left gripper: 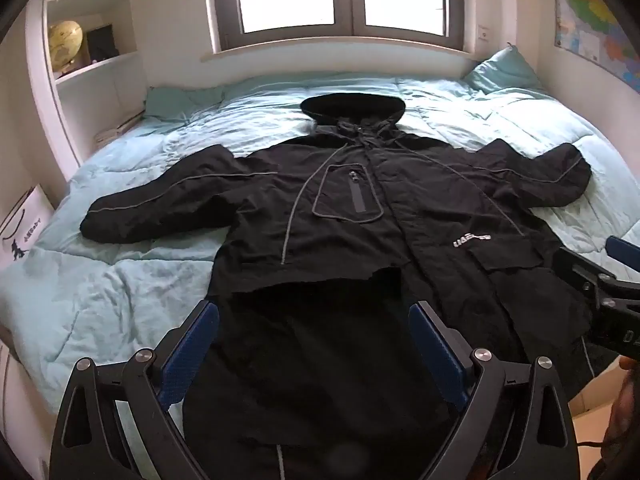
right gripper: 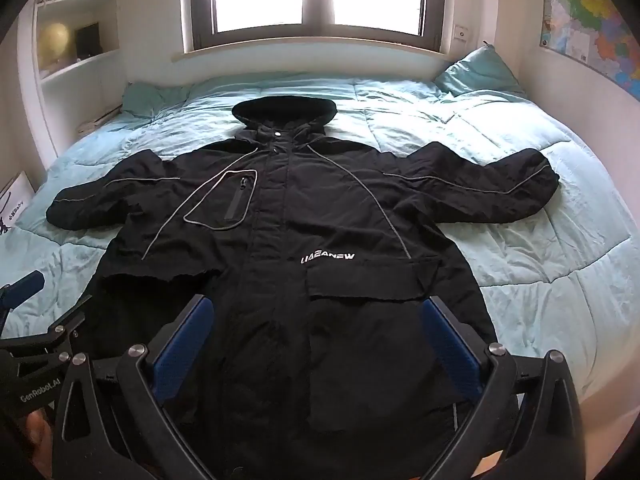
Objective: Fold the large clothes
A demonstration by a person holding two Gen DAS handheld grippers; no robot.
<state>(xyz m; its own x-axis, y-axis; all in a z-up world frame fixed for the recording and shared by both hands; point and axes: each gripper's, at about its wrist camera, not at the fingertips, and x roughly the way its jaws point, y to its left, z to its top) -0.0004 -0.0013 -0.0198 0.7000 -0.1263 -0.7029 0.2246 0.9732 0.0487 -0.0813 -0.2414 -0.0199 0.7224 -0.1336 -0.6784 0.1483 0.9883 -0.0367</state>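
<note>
From your left wrist, the one black jacket [left gripper: 380, 216] lies face up on the pale blue bed [left gripper: 120, 280] with both sleeves spread, its hem cut off behind your left gripper [left gripper: 314, 344], whose jaws stand wide with nothing pinched. From your right wrist, the right gripper [right gripper: 316, 336] is equally spread and empty over the jacket's lower front, where two flap pockets show, though the dark cloth probably hides more detail.
</note>
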